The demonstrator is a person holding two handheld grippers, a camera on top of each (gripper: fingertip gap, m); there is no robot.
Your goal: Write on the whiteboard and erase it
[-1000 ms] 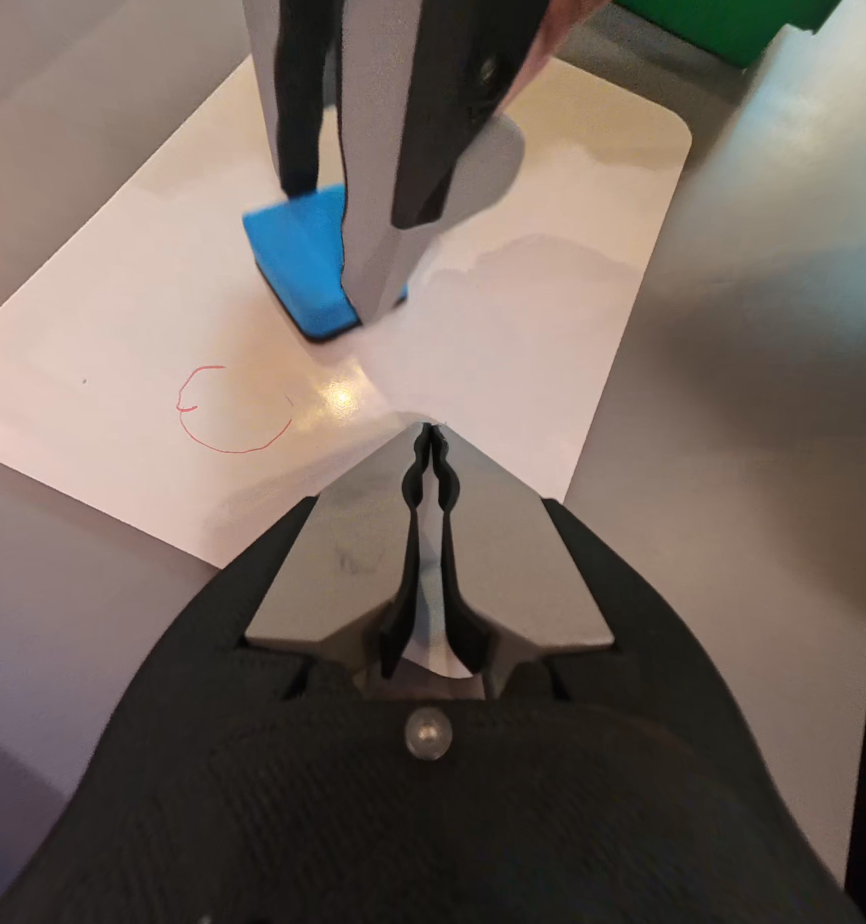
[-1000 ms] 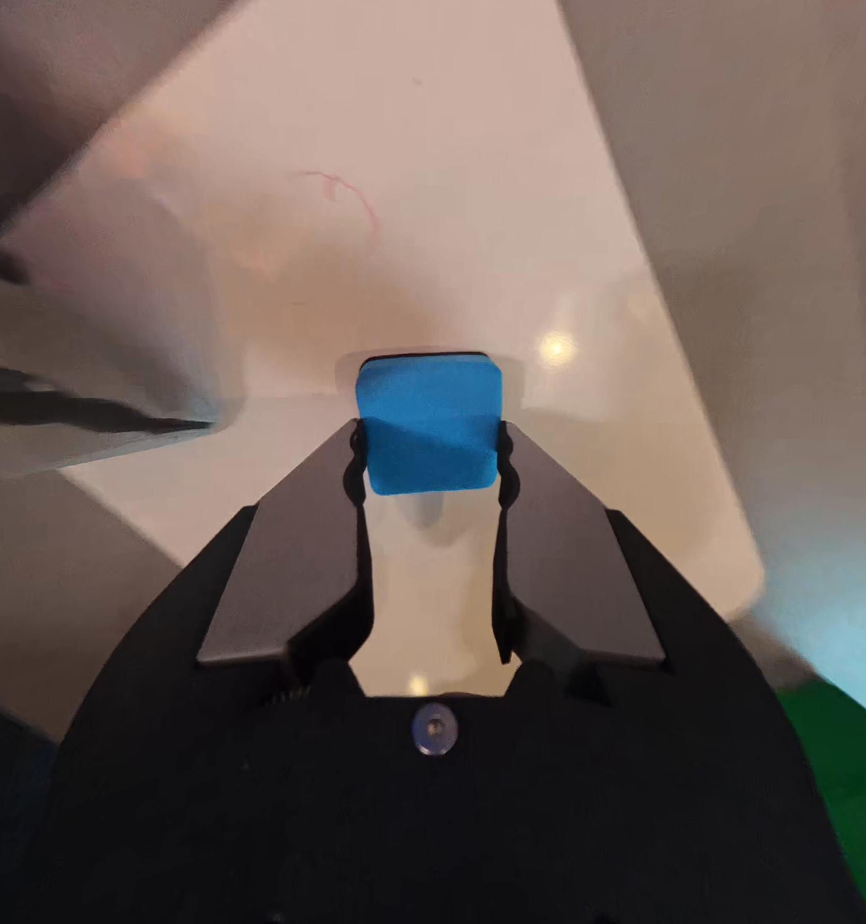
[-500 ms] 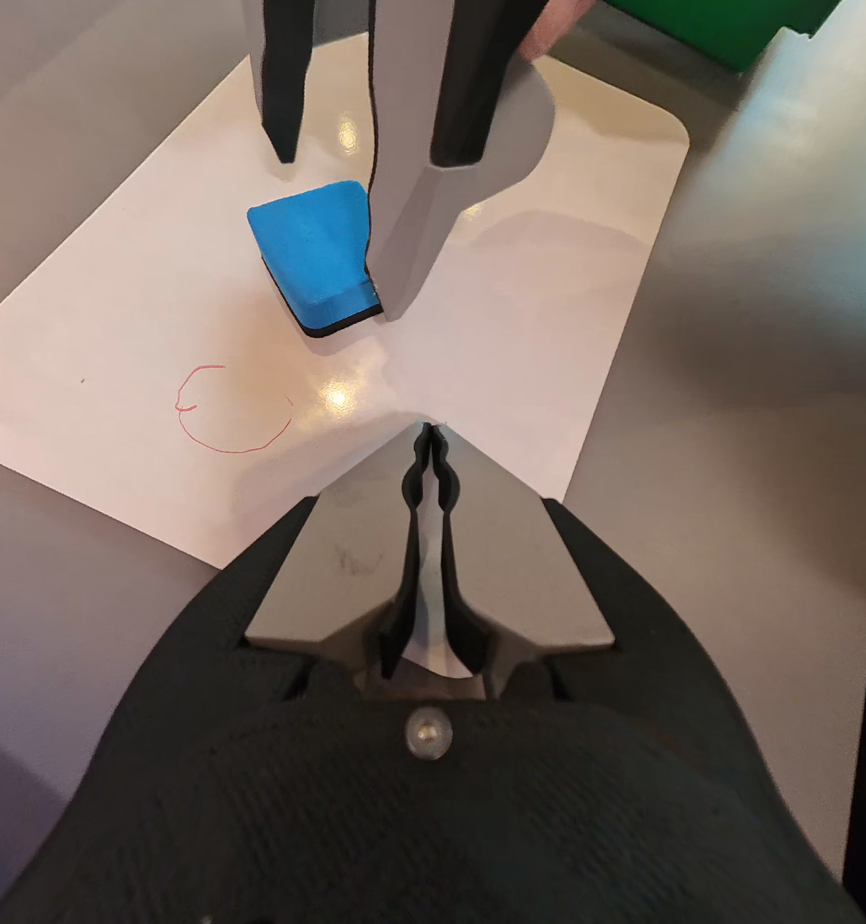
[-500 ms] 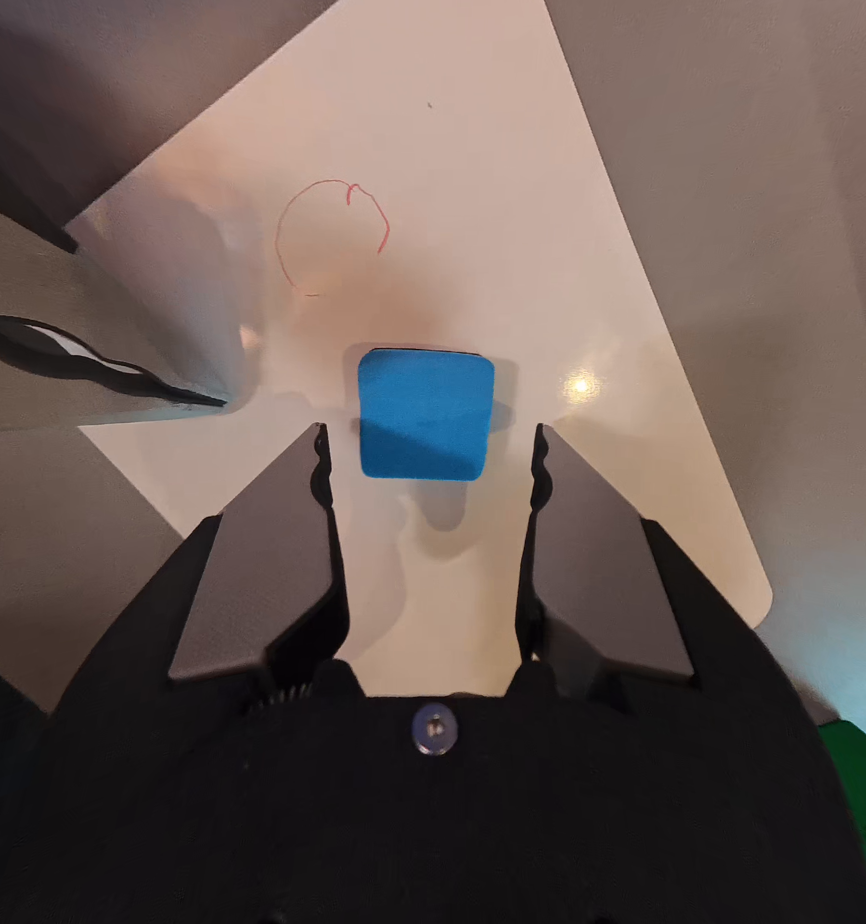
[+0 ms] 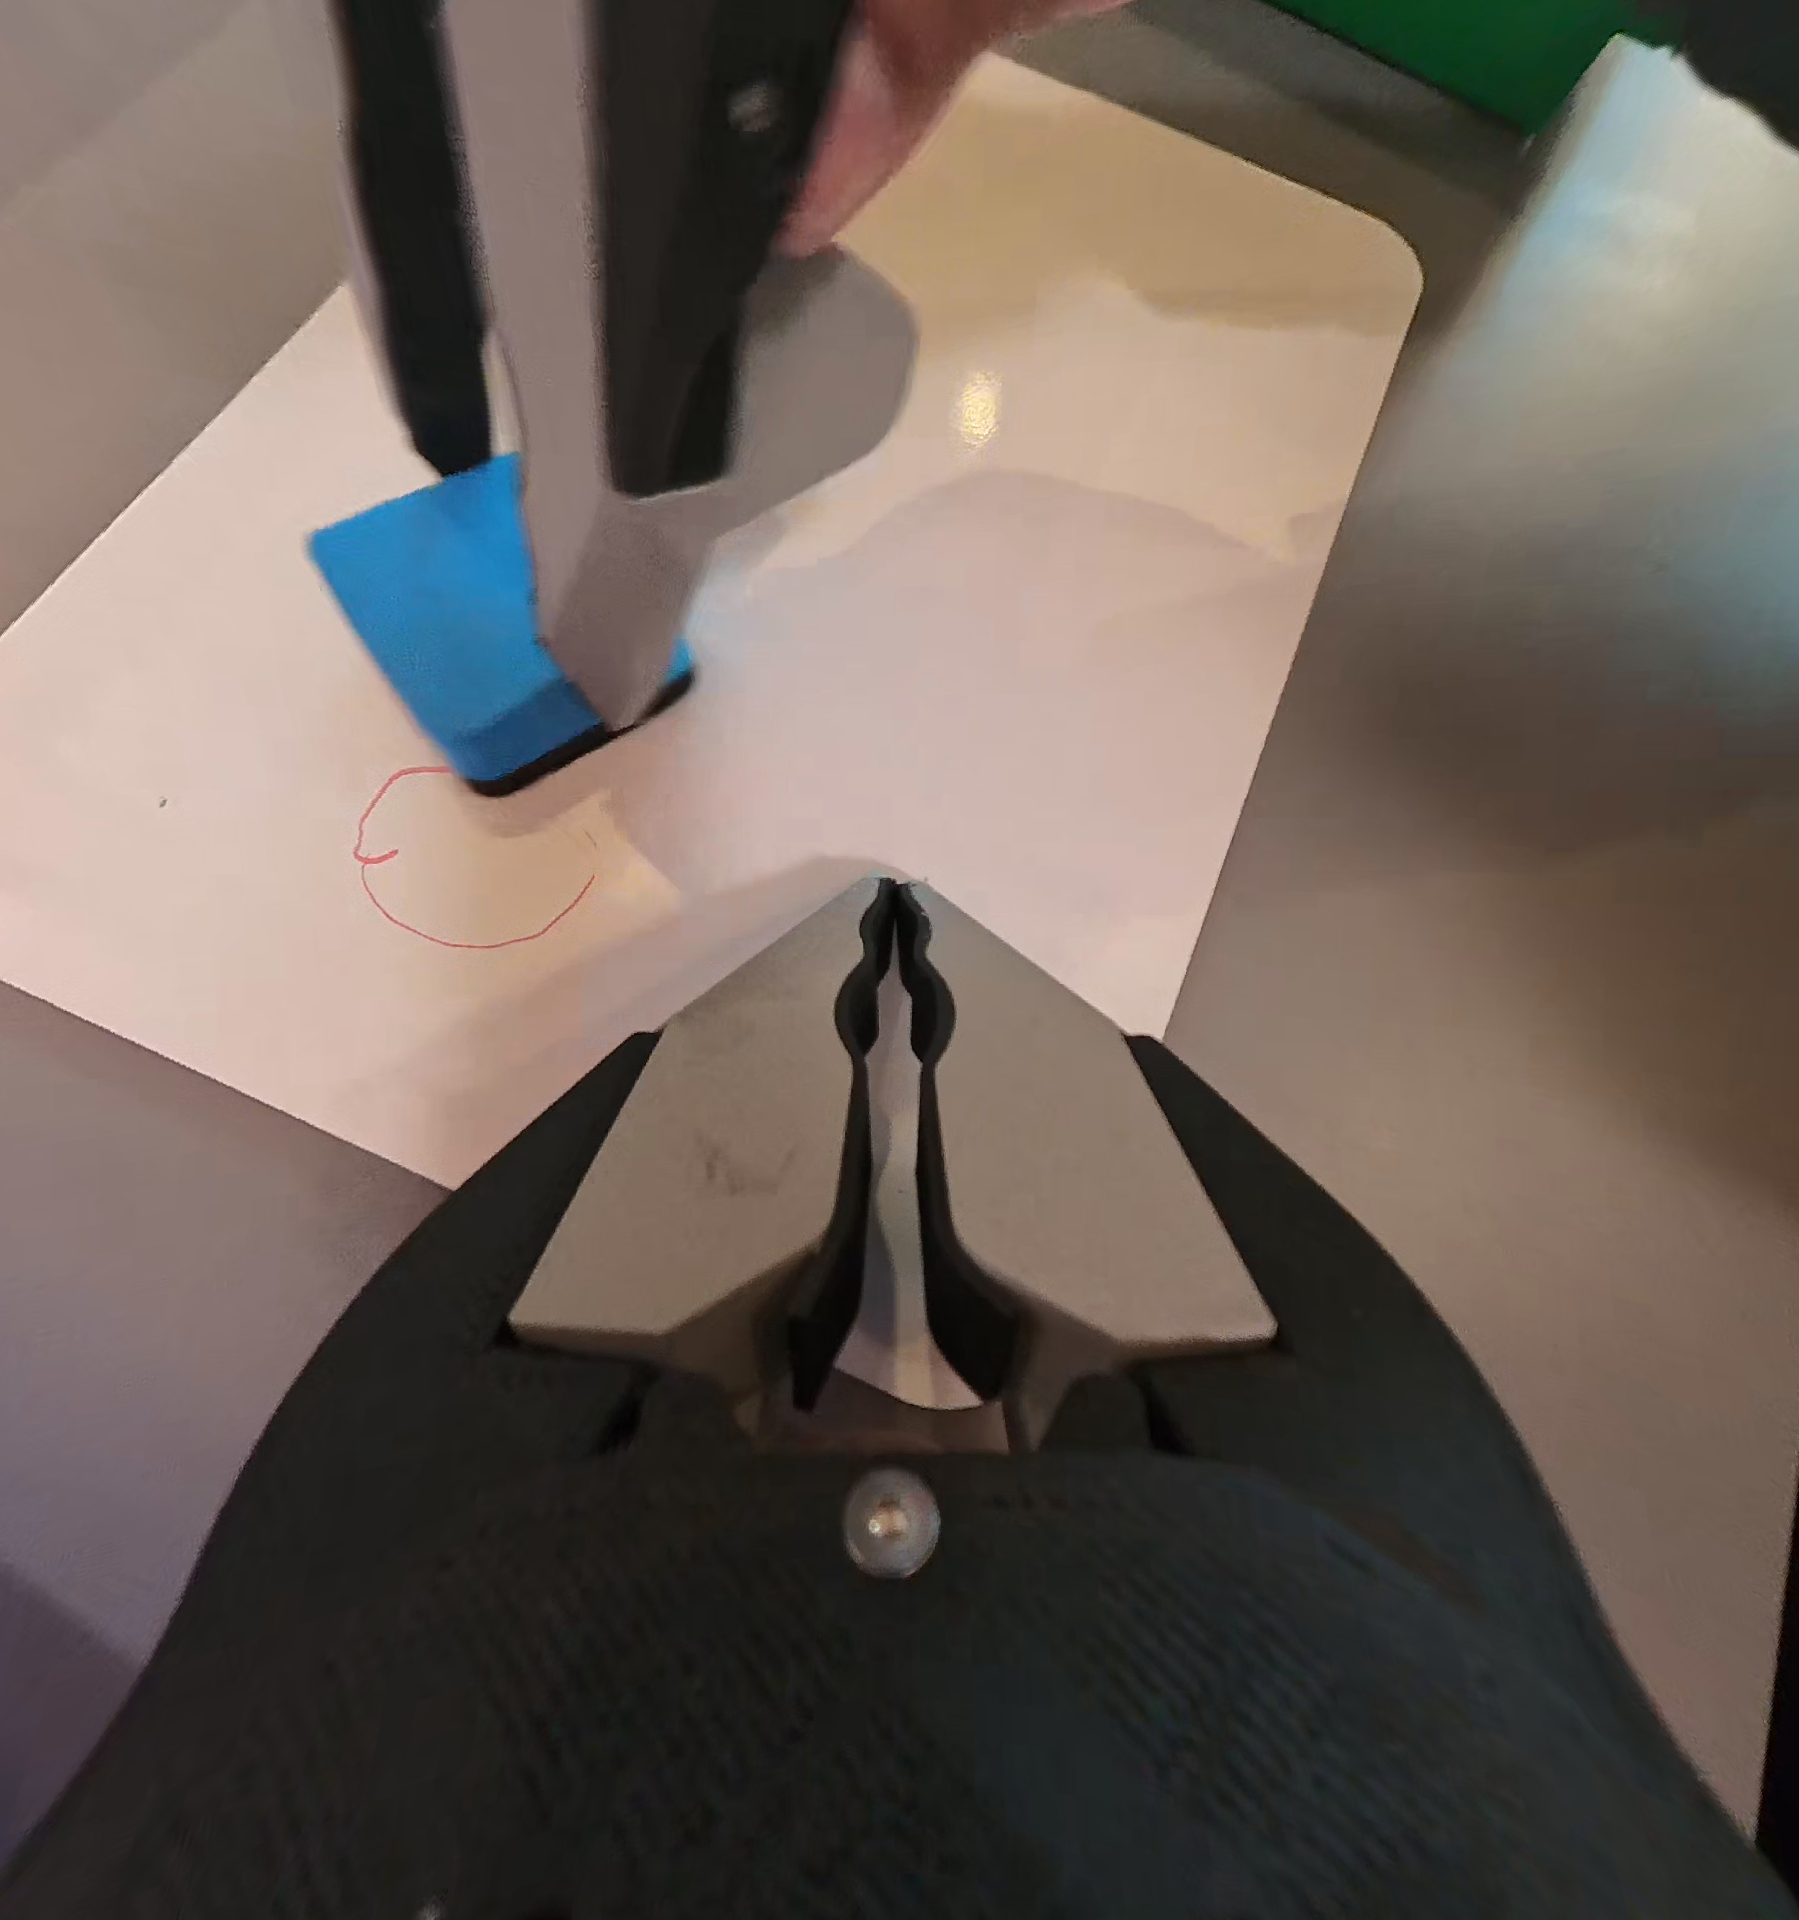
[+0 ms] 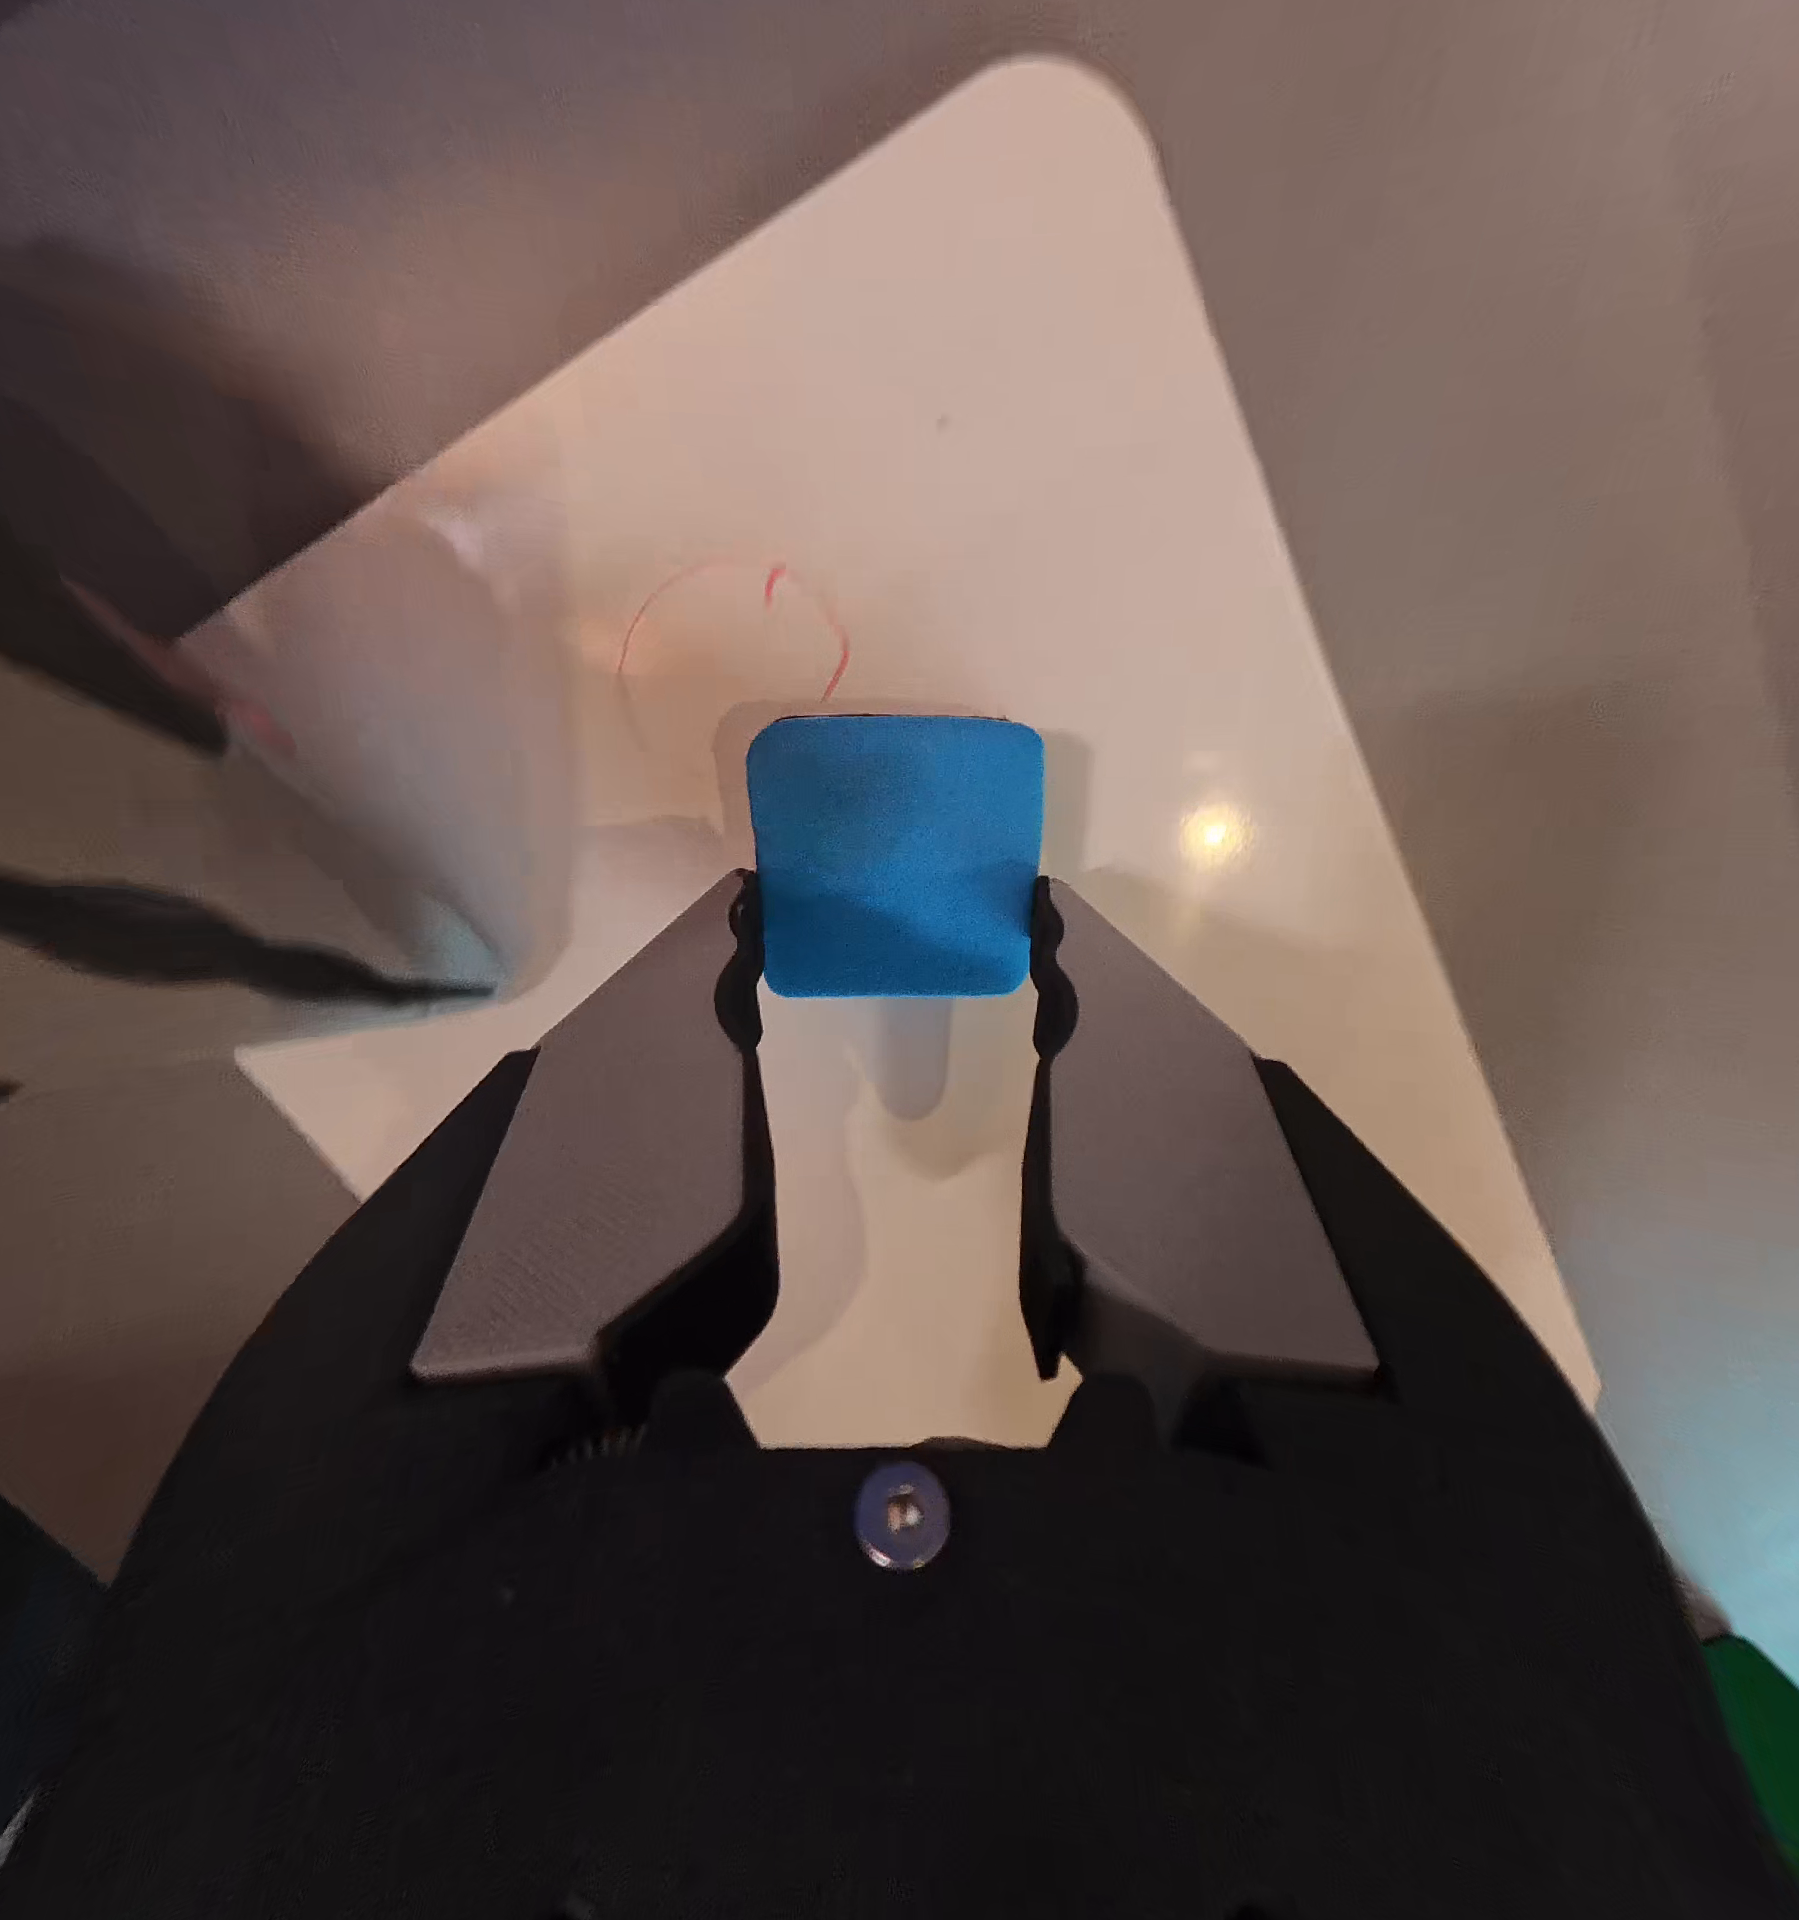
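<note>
A white whiteboard (image 5: 1030, 644) lies flat on a grey table and bears a thin red drawn circle (image 5: 479, 943). My right gripper (image 6: 890, 904) is shut on a blue eraser (image 6: 890, 842) with a black base, which rests on the board at the edge of the red circle (image 6: 708, 569). In the left wrist view the eraser (image 5: 438, 613) touches the circle's top. My left gripper (image 5: 897, 894) is shut and empty, its tips over the board's near edge. It shows blurred at the left of the right wrist view (image 6: 251, 935).
The grey table (image 5: 1549, 935) surrounds the board. A green object (image 5: 1446, 52) stands past the board's far corner and also shows in the right wrist view (image 6: 1788, 1787). A person's hand (image 5: 874, 135) holds the right gripper.
Half a second ago the right gripper was open over the eraser lying loose. It has shut on the eraser again and slid it up to the red circle. The left gripper has stayed put.
</note>
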